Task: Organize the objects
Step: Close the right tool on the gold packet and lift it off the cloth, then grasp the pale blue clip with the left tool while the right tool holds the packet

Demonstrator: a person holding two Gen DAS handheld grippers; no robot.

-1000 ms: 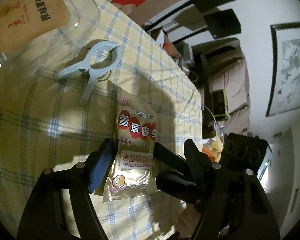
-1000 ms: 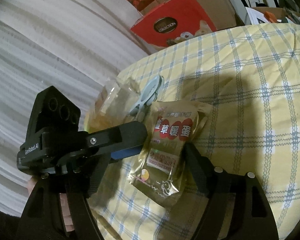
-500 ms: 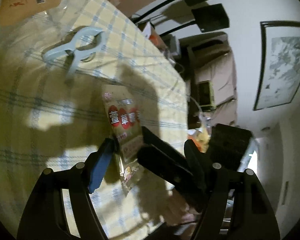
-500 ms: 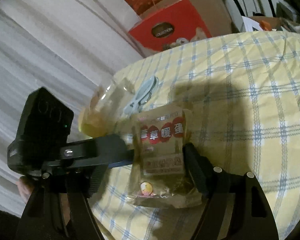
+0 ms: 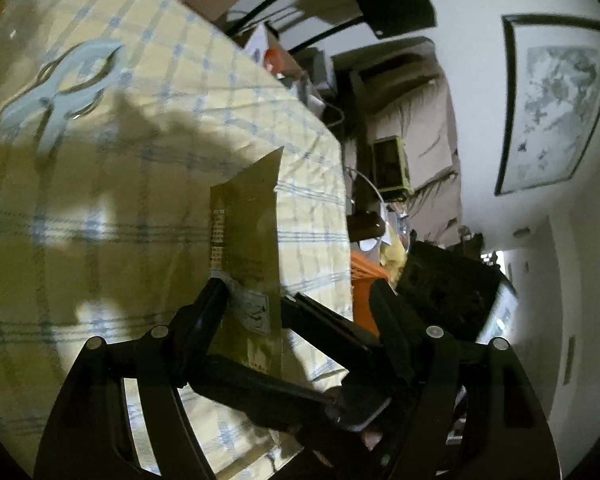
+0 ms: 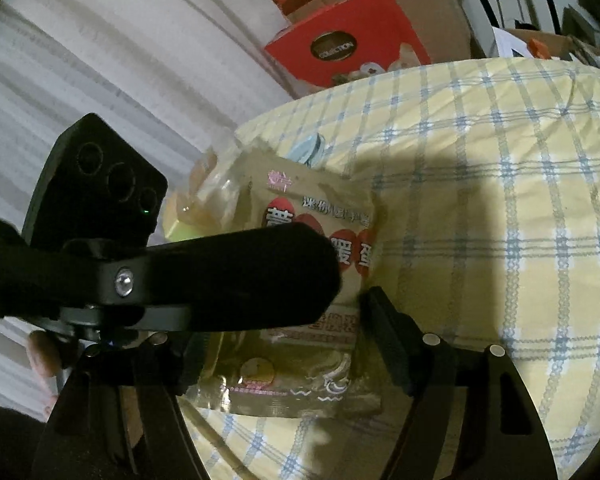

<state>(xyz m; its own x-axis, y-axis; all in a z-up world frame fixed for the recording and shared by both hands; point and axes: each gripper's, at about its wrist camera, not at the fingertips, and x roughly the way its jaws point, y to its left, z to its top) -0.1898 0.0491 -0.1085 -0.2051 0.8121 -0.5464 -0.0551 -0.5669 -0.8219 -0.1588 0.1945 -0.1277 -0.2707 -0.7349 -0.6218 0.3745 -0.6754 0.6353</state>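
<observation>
The flat gold foil snack packet with red characters (image 6: pixel 316 276) stands lifted off the yellow checked tablecloth (image 6: pixel 500 200), long axis running away from both cameras, printed top farthest, its lower half pinched between the right gripper (image 6: pixel 284 312) fingers and also clamped by the left gripper (image 5: pixel 296 292).

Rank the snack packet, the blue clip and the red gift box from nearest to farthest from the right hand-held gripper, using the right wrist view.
1. Snack packet: between the fingers of the right hand-held gripper.
2. Blue clip: just beyond the packet's top edge, on the checked tablecloth.
3. Red gift box: past the table's far edge, upper centre.
</observation>
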